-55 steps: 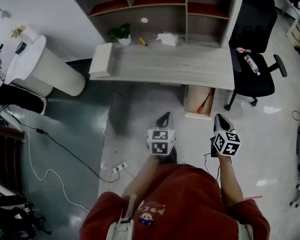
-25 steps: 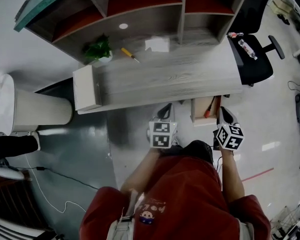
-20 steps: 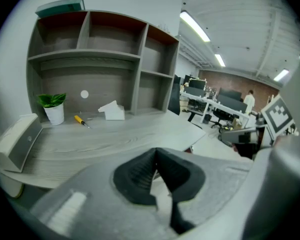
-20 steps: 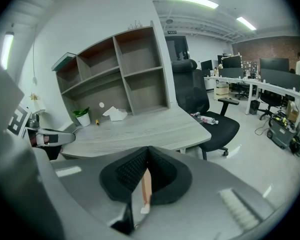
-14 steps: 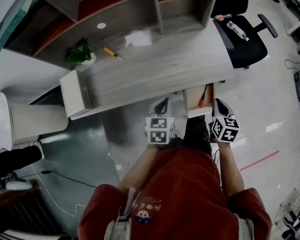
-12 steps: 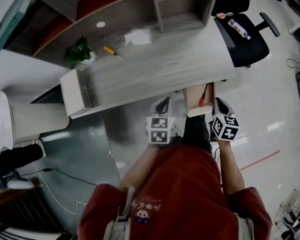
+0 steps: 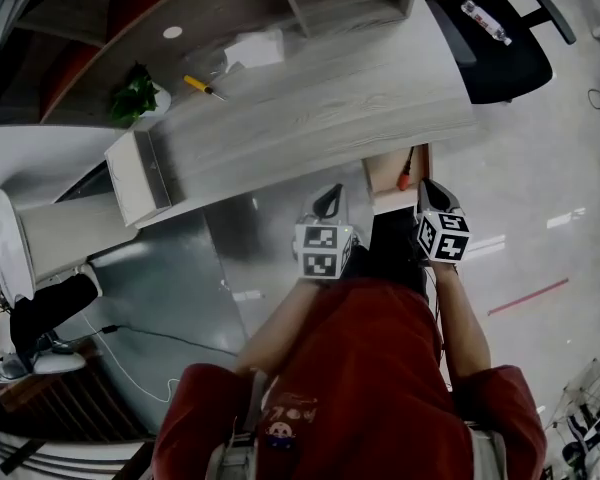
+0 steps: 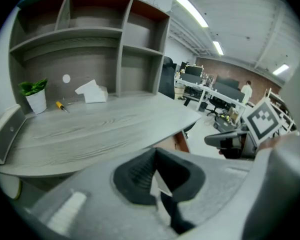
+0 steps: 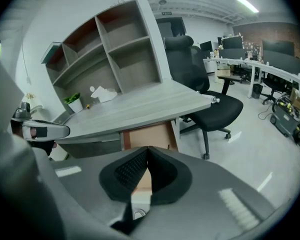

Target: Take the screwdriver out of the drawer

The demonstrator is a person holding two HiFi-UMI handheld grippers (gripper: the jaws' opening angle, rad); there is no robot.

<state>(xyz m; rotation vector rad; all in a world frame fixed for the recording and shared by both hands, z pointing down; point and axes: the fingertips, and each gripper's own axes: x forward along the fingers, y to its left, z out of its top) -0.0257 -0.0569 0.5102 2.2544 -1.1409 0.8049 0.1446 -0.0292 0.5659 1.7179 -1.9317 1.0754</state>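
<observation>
Both tools hang in front of me, short of the desk [image 7: 310,98]. The left gripper [image 7: 329,200] has its jaws pressed together with nothing between them, and the right gripper [image 7: 430,193] is likewise closed and empty. The drawer [image 7: 380,183] stands pulled out from under the right end of the desk, just ahead of the right gripper. The screwdriver [image 7: 407,174], with its red handle, lies inside along the right-hand wall, as far as I can make out from above; the right gripper view shows only the drawer front [image 9: 150,134], not the inside.

What worries me first is going in with closed jaws: I would only push the screwdriver along the drawer floor or jam it into the corner. It also sits close to the wall, so one jaw may have no room to get beside it, and a round handle could roll away under a glancing pinch. The desk edge overhangs the back of the drawer, so a steep reach could knock it. There is also a yellow screwdriver [image 7: 200,86] on the desktop near the plant [image 7: 132,96], and that is the wrong one to take
</observation>
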